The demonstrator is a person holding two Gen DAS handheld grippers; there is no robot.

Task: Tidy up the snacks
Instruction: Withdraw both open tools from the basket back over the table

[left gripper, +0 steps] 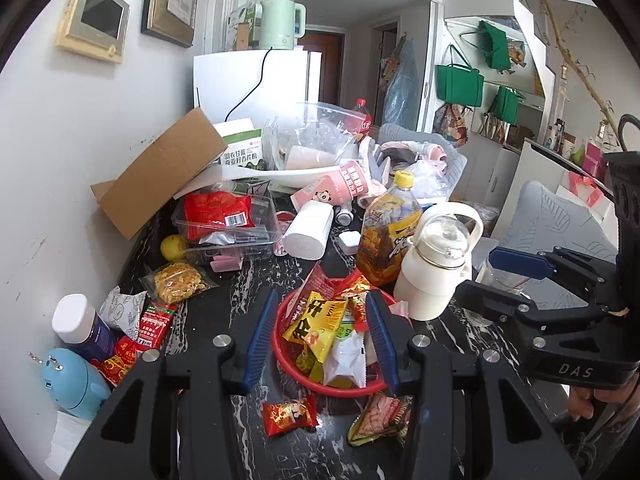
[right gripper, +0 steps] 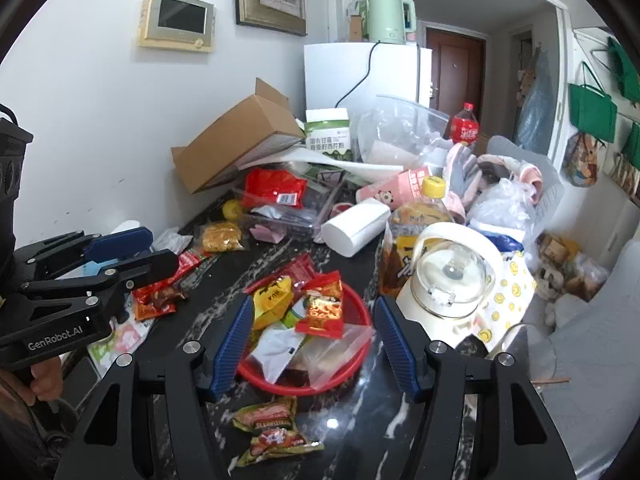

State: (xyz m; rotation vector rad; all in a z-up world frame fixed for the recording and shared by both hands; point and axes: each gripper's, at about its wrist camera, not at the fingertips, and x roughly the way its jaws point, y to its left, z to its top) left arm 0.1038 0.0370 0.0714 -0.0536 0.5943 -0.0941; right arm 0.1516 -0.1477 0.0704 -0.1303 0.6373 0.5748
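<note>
A round red plastic basket point(left gripper: 280, 344) sat near the front edge of the black white-veined marble tabletop point(left gripper: 256, 276), heaped with snack packets, a yellow one point(left gripper: 316, 320) and a white one point(left gripper: 348, 360) uppermost. Two more wrappers lay on the stone just in front of it: a red candy packet point(left gripper: 290, 414) and a green-edged one point(left gripper: 380, 416). The left gripper point(left gripper: 322, 336) hung over the basket, its blue-padded tongs spread wide with nothing between them. The right gripper point(right gripper: 314, 344) hovered likewise, released and empty. Just beside the basket stood a cream flask with a clear lid point(left gripper: 434, 272), an amber tea bottle point(left gripper: 386, 232) touching it. Further back lay a tipped cardboard box point(left gripper: 160, 172).
</note>
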